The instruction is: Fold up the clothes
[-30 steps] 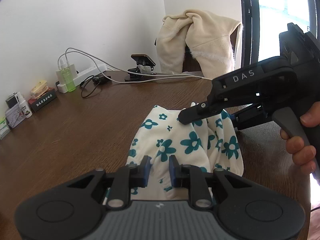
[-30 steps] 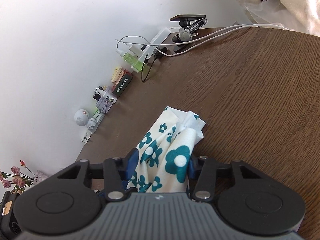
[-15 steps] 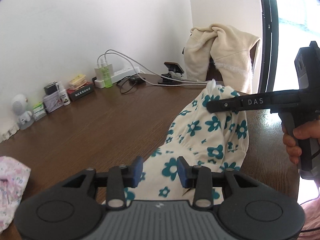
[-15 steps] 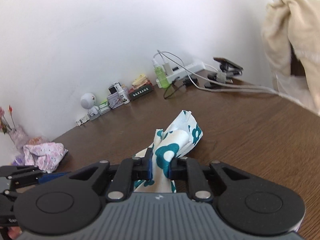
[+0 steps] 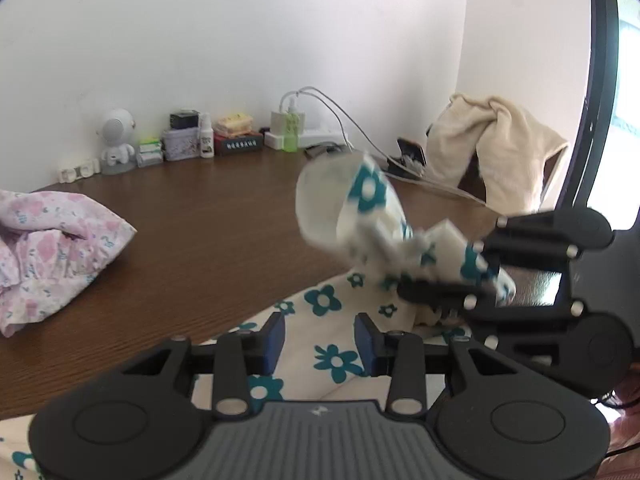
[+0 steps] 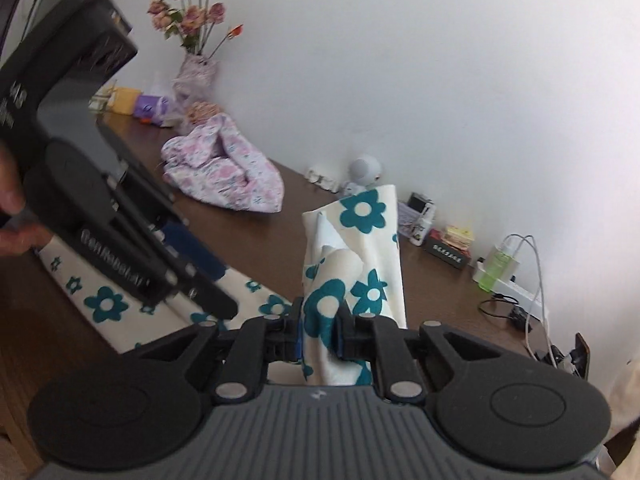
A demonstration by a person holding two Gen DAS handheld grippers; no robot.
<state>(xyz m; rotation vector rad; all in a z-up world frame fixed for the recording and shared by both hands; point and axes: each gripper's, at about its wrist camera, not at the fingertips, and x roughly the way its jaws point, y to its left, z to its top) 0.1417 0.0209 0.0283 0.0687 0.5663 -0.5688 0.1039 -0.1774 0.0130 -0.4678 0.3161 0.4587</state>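
Floral garment (image 6: pixel 356 264) pinched in right gripper (image 6: pixel 319 332) jaws, tip blurred; left gripper (image 5: pixel 320 340) jaws apart.

Lifted cloth end (image 5: pixel 352 216) blurred (pattern smeared there).
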